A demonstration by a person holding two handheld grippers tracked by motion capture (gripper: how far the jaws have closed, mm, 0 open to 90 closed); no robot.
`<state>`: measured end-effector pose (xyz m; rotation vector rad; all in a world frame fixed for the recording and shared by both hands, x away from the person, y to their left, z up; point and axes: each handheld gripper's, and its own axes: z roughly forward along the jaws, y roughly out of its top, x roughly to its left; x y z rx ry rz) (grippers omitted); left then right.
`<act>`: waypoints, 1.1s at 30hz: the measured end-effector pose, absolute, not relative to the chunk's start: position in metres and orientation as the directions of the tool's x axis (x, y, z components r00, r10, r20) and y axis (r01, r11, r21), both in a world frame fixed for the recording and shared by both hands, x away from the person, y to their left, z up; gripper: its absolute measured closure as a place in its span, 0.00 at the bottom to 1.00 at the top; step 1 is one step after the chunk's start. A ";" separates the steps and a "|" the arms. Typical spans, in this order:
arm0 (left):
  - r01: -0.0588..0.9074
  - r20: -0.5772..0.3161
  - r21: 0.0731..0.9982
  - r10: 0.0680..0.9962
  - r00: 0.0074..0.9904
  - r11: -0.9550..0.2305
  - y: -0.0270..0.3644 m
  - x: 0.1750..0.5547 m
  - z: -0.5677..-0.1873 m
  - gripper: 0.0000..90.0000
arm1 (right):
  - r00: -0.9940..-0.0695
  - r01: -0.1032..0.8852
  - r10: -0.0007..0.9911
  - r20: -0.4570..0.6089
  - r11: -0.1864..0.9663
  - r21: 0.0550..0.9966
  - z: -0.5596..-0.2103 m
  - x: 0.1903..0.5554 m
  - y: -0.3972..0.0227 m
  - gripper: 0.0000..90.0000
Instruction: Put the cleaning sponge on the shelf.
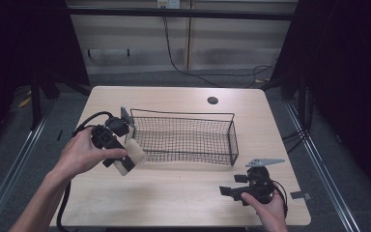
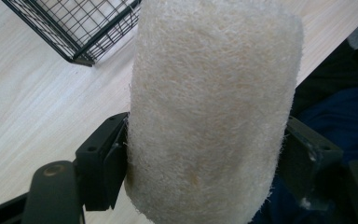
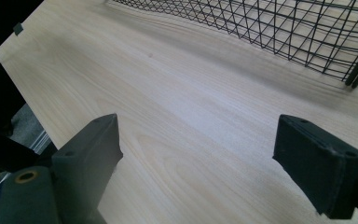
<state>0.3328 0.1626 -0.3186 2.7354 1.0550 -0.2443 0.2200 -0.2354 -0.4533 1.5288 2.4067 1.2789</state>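
So the left gripper (image 1: 125,162) was clamped on a loofah (image 1: 131,155), a pale, fibrous, roughly cylinder-shaped chunk; in the left gripper view the loofah (image 2: 214,107) stood up between the two black jaws, squeezed on both sides, with most of its length sticking out past them; the jaws were only as far apart as the loofah was thick. The left hand (image 1: 84,154) was wrapped around the gripper body from behind (cable looping off the back of it).

Just past the held loofah sat the wire basket (image 1: 186,116), black mesh, rectangular; its near corner was right beside the jaws, and the loofah looked to be against or just short of the basket's end wall, outside it as far as I could tell; the same basket corner (image 2: 81,56) showed up beyond the jaws and off to one side in the left gripper view.

The right gripper (image 1: 229,191) was well apart from all that, held low near the table's near edge by the right hand (image 1: 270,210); its jaws were spread wide with nothing between them, just bare wooden table (image 3: 177,140) under them and the basket's mesh (image 3: 284,28) further ahead.
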 end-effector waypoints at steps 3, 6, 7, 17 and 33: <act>0.679 -0.227 0.134 0.645 0.730 -0.722 0.162 0.337 -0.313 0.28 | -0.523 0.746 0.760 0.387 0.189 0.638 -0.453 0.220 -0.235 0.16; 0.692 -0.239 0.141 0.655 0.717 -0.708 0.161 0.344 -0.308 0.28 | -0.523 0.745 0.759 0.388 0.187 0.640 -0.453 0.220 -0.236 0.16; 0.692 -0.239 0.141 0.655 0.717 -0.708 0.161 0.344 -0.308 0.28 | -0.523 0.745 0.759 0.388 0.187 0.640 -0.453 0.220 -0.236 0.16; 0.758 -0.255 0.158 0.716 0.650 -0.632 0.158 0.357 -0.307 0.28 | -0.527 0.743 0.757 0.387 0.190 0.641 -0.453 0.219 -0.236 0.16; 0.881 -0.240 0.120 0.848 0.472 -0.457 0.141 0.387 -0.310 0.28 | -0.517 0.746 0.763 0.387 0.181 0.640 -0.453 0.219 -0.237 0.16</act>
